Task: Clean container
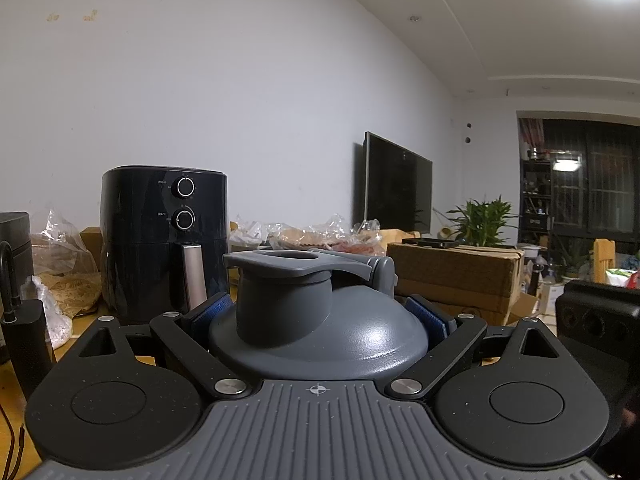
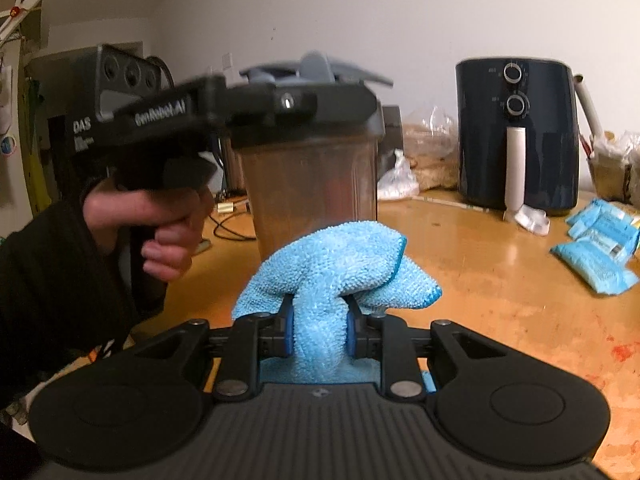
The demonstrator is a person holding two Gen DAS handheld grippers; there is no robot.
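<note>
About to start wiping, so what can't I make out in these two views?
- Container base: right wrist view, hidden behind the blue cloth.
- Cloth-to-container contact: right wrist view, cannot tell.
- Container body: left wrist view, hidden under its own grey lid.
- Left gripper on the lid: right wrist view, blurred.
- Container contents: wall murky, unclear.
</note>
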